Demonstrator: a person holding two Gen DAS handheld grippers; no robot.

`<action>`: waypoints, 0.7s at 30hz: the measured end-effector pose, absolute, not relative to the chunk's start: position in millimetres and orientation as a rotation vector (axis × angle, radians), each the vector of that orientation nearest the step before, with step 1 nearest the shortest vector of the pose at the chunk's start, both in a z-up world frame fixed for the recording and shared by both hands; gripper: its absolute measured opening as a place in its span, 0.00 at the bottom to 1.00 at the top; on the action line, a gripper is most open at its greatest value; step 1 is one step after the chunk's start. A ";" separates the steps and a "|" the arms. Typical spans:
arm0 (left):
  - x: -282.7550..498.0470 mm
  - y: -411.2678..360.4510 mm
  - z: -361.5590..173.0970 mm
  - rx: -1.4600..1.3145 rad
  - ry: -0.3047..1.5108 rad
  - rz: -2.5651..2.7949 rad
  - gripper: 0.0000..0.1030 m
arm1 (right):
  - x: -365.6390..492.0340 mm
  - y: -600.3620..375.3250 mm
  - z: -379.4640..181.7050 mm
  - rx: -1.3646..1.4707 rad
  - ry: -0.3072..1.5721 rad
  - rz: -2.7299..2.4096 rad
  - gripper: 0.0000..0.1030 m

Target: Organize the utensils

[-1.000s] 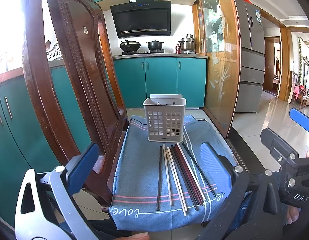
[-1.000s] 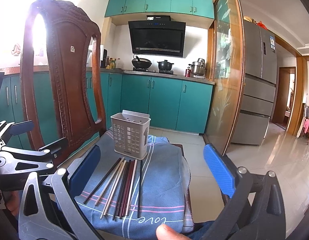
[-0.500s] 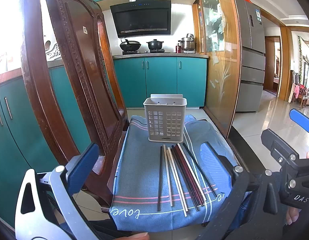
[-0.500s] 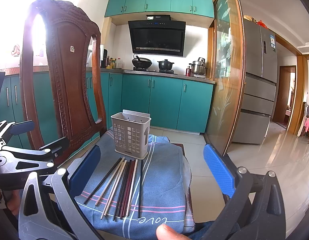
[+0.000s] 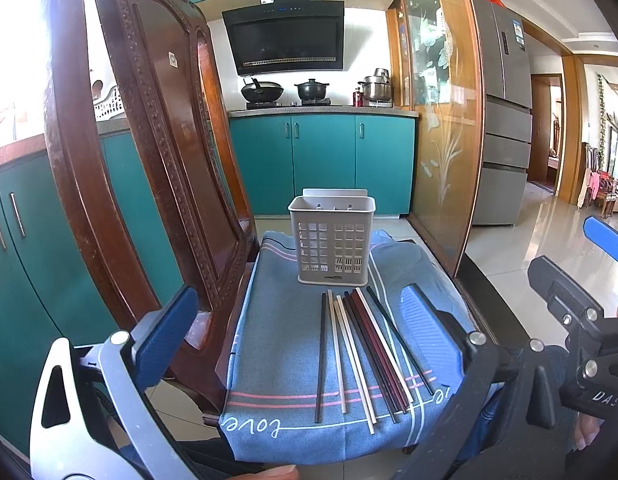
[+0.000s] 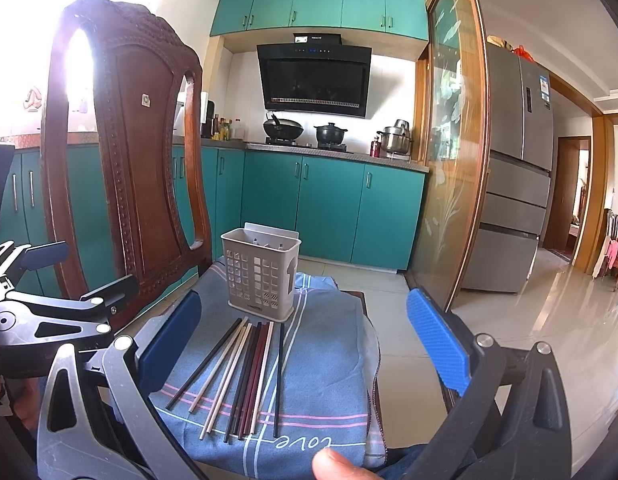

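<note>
Several chopsticks (image 5: 361,354), black, white and dark red, lie side by side on a blue cloth (image 5: 277,344) over a chair seat; they also show in the right wrist view (image 6: 245,372). A pale slotted utensil holder (image 5: 333,238) stands upright just behind them, also seen in the right wrist view (image 6: 260,276). My left gripper (image 5: 301,336) is open and empty, held before the chopsticks' near ends. My right gripper (image 6: 305,344) is open and empty, to the right of the left one.
A carved wooden chair back (image 5: 149,168) rises at the left of the seat. A glass sliding door (image 5: 441,128) stands to the right. Teal kitchen cabinets (image 5: 329,160) and a fridge (image 5: 505,128) are behind. Tiled floor (image 6: 549,320) lies to the right.
</note>
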State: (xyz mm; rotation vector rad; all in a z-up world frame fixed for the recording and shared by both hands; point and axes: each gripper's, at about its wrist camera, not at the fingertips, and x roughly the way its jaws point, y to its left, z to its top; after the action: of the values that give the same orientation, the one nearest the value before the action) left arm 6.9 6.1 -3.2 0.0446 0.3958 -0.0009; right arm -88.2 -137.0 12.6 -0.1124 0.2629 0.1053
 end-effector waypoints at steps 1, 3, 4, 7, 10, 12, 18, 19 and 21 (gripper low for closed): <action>7.1 6.0 -3.2 0.046 0.396 0.000 0.97 | -88.2 -136.8 12.5 -0.112 0.263 0.105 0.98; 6.9 6.1 -3.2 0.046 0.396 0.000 0.97 | -88.9 -136.3 12.2 -0.111 0.263 0.106 0.98; 7.5 6.4 -3.8 0.047 0.397 0.002 0.97 | -88.9 -136.1 12.3 -0.111 0.263 0.107 0.98; 7.2 6.4 -4.3 0.047 0.397 0.003 0.97 | -88.8 -136.5 12.1 -0.109 0.263 0.107 0.98; 6.3 4.9 -3.5 0.049 0.397 0.005 0.97 | -88.8 -135.7 11.7 -0.110 0.265 0.106 0.98; 5.8 3.8 -2.3 0.050 0.399 0.005 0.97 | -88.6 -135.8 12.4 -0.110 0.266 0.105 0.98; 6.1 3.1 -2.4 0.048 0.400 0.004 0.97 | -88.5 -136.8 12.1 -0.112 0.265 0.102 0.98; 6.5 3.2 -2.6 0.048 0.402 0.002 0.97 | -88.6 -138.0 12.3 -0.112 0.265 0.101 0.98; 7.3 2.6 -2.9 0.053 0.406 0.004 0.97 | -87.7 -138.7 10.9 -0.109 0.268 0.099 0.98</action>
State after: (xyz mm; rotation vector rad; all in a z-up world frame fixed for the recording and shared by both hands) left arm 7.3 2.6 -2.9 0.0531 0.4062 0.0039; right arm -87.7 -138.7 10.9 -0.1090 0.2676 0.0989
